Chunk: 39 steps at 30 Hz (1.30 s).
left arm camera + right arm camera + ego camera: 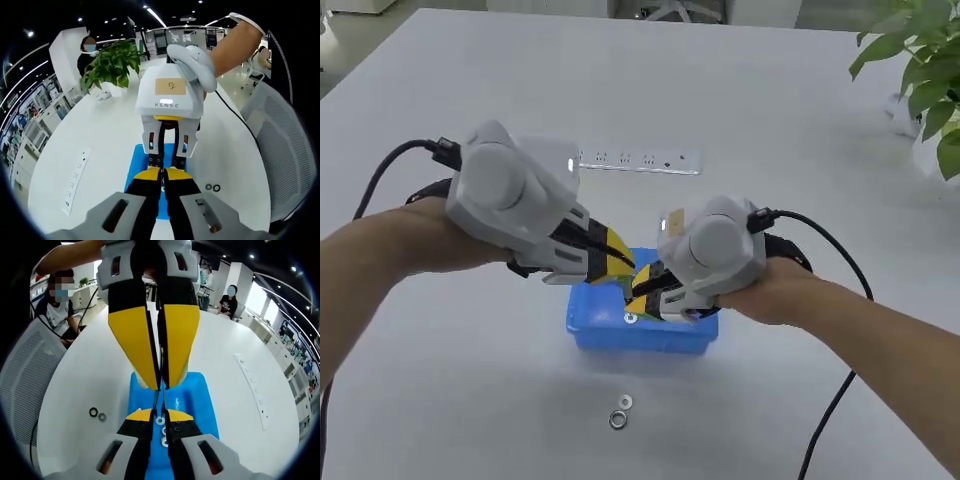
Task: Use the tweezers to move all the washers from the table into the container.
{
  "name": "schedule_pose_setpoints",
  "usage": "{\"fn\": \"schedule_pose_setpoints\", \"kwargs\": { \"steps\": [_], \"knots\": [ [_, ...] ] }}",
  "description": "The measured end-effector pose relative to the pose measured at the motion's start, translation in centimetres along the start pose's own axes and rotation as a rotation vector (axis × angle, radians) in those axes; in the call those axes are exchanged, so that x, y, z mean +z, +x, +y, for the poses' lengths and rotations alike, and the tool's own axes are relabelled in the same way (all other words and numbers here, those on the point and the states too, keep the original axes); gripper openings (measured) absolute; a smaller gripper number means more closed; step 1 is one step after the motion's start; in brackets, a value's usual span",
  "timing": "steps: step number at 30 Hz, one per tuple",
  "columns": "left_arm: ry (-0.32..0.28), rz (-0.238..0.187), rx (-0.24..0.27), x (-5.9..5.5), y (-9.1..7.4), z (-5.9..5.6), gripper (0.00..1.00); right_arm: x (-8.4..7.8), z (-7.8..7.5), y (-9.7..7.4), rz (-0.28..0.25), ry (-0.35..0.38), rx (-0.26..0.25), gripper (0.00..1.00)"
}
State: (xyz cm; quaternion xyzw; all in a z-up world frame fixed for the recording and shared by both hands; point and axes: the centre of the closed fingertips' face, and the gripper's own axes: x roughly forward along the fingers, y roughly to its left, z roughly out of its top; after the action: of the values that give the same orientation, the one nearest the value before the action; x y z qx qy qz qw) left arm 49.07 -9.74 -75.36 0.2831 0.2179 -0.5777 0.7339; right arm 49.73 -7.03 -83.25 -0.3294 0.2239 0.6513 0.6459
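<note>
— Where did we find the washers that had yet to go in?

— Two lay side by side on the table, at six o'clock from the container and just beside its front wall. Two other washers looked to us to be inside the container. The one at the end of the tweezers might have hung from them; we could not tell.

— And the tweezers?

— The tweezers stood over the container. In the right gripper view their long axis ran from twelve to six o'clock, bridging the tips of both grippers.

— How did we have the grippers?

— The left gripper had its jaws pressed together on the tweezers. The right gripper showed a narrow gap with the tweezers leading into it, and we could not tell whether it pinched them.

— What did the next move turn on?

— In the head view the loose pair lay near, at six o'clock from the meeting tips. It lay at four o'clock in the left gripper view and at nine o'clock in the right gripper view. We judged the tweezers had to come out over the front wall toward us, with the right gripper slightly nearer. A power strip lay at twelve o'clock, well apart.
</note>
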Motion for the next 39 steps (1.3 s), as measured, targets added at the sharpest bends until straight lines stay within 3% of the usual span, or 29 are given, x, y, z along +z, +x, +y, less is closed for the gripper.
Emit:
{"fn": "schedule_pose_setpoints", "kwargs": {
  "steps": [16, 27, 39],
  "knots": [
    [0.038, -0.003, 0.018, 2.3, -1.8, -1.4, 0.06, 1.9, 1.2, -2.3, -0.015, -0.035, -0.035, 0.11],
    [0.039, -0.008, 0.026, 3.1, -2.6, -3.5, 0.06, 2.5, 3.4, -3.3, -0.023, -0.048, -0.049, 0.11],
    [0.031, -0.016, 0.008, 3.4, -1.9, -6.4, 0.05, 1.8, 6.1, -3.4, -0.024, -0.033, -0.039, 0.11]
  ]
}}
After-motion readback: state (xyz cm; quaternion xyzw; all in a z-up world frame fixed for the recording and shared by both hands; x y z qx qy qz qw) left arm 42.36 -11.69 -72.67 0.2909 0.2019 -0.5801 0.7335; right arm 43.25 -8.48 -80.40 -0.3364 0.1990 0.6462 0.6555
